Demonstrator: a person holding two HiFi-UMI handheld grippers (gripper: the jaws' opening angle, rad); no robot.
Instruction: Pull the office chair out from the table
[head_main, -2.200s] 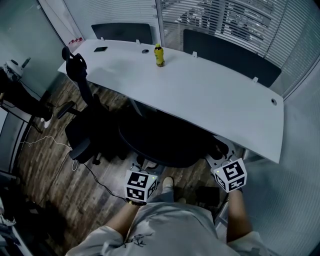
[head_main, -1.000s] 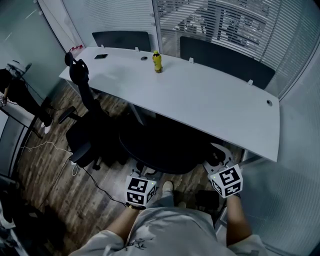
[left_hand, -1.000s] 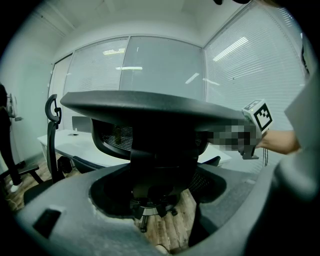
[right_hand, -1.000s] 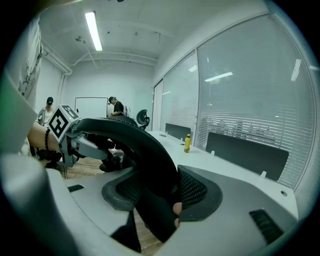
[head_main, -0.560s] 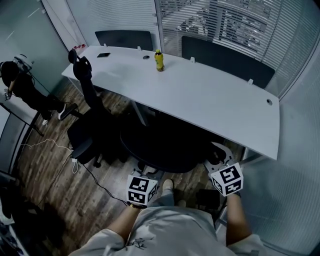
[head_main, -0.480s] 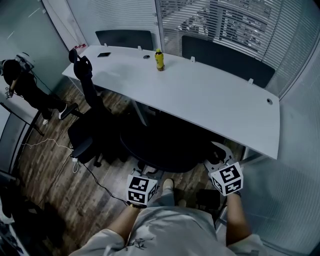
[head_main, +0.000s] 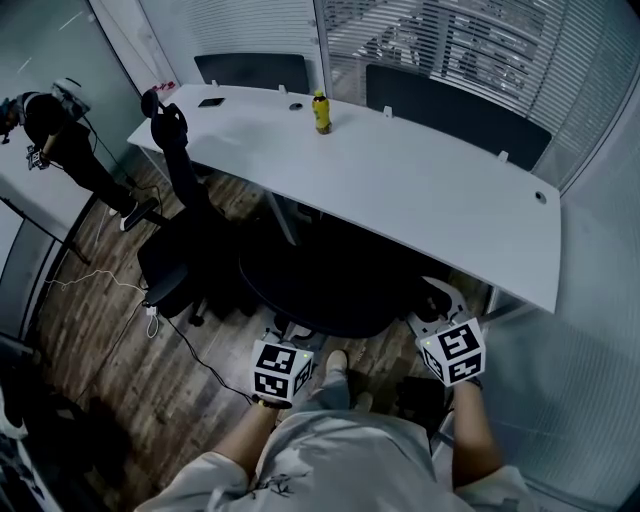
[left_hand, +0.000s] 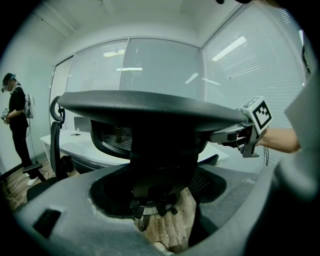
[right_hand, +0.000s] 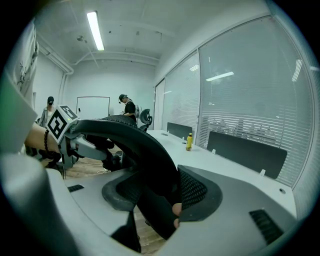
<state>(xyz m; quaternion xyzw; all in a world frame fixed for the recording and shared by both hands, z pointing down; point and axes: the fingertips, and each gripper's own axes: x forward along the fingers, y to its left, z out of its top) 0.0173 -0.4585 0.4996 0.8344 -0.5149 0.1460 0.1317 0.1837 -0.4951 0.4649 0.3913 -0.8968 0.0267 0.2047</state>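
Black office chair (head_main: 330, 285) is being clamped at its backrest by left gripper (head_main: 289, 337) and right gripper (head_main: 434, 303), spread apart for a square pull.

Right gripper (right_hand: 162, 200) jaws clamped on the black curved rim of the office chair (right_hand: 132, 135), left gripper (right_hand: 100, 150) at the rim's far end, yellow bottle (right_hand: 189, 141) on white desk (right_hand: 225, 165), two people (right_hand: 129, 106) standing beyond
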